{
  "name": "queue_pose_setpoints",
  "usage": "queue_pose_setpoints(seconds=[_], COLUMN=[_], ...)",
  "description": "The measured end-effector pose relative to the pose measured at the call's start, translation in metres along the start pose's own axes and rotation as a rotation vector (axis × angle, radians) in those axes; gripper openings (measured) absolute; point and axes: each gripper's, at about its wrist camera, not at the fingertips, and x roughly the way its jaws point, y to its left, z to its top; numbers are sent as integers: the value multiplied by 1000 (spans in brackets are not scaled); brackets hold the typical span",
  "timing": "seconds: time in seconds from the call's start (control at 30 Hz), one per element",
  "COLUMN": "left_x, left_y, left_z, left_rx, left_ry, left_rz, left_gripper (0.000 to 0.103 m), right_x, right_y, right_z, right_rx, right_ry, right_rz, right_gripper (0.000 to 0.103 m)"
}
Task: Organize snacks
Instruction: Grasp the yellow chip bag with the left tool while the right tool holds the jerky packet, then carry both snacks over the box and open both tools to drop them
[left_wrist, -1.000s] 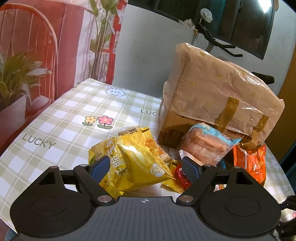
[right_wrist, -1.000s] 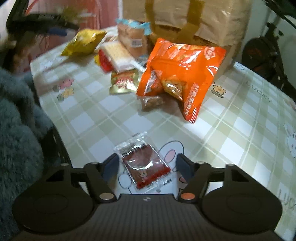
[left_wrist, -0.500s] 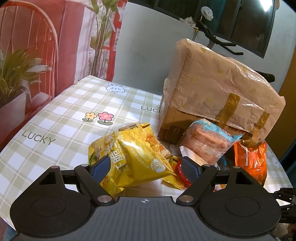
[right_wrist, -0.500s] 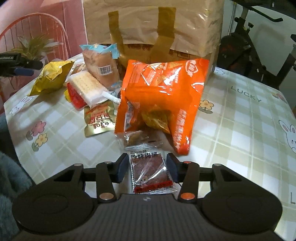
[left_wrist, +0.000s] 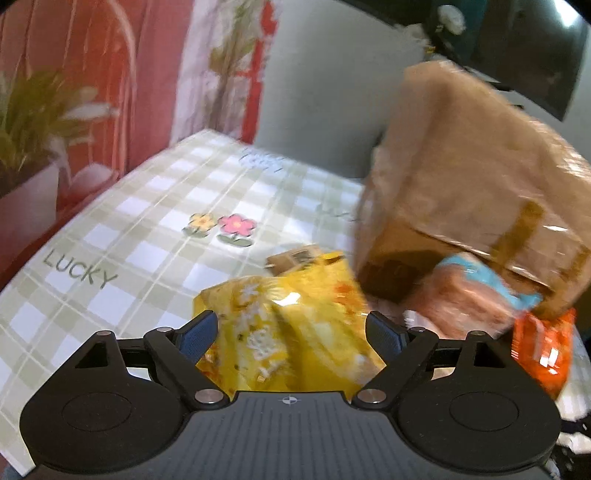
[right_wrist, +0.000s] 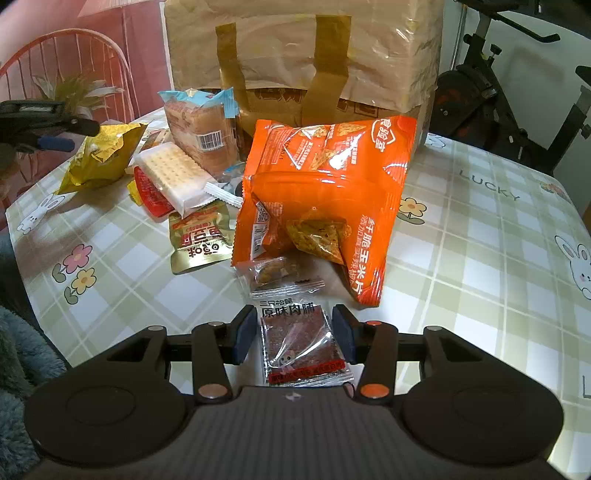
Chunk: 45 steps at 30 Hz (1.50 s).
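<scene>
A yellow chip bag (left_wrist: 303, 280) lies on the checked tablecloth (left_wrist: 147, 229). My left gripper (left_wrist: 290, 321) straddles it with jaws wide and still opening; its blue pads stand clear of the bag's sides. This view is motion-blurred. From the right wrist the left gripper (right_wrist: 48, 125) hovers at the far left over the yellow bag (right_wrist: 99, 155). My right gripper (right_wrist: 293, 321) is shut on a small clear packet of red meat jerky (right_wrist: 301, 343), both pads against its edges.
A large brown paper bag (right_wrist: 295, 48) stands at the back. Before it lie an orange chip bag (right_wrist: 325, 192), wrapped bread (right_wrist: 203, 129), a cracker pack (right_wrist: 173, 173), a gold pouch (right_wrist: 199, 236) and a small clear packet (right_wrist: 269, 273). An exercise bike (right_wrist: 498, 92) stands behind.
The right jaws closed onto the jerky packet while that view swung round to face the snack pile. The left gripper pushed forward and down over the yellow bag.
</scene>
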Motion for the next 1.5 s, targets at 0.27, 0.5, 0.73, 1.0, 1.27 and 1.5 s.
queue_pose_setpoints(seconds=[0.27,0.5,0.73,1.0,1.27,1.5], left_x=[14,16,-7,-40,-68,-94], left_y=[-1,-6,-3,-7,-21,-42], left_z=[-5,-7,-9,-9,1,31], left_rx=[29,61,64,88,121,157], left_ry=[-8,-29,-58,-99,-169,-283], left_rz=[-1,2,-44,-75,-110,-163], left_gripper=[95,94,82,82,82,82], right_x=[-1,1,-2,-19,-37,-64], right_y=[1,1,3,2,12,19], right_z=[-1,0,1,3,18,54], right_rx=[5,-10,-8,18,12,-28], right_ry=[-7,-6,-8,-57,-138,-278], right_rz=[-9,-16,-12,2,38,62], right_gripper=[48,48,47,47,47,47])
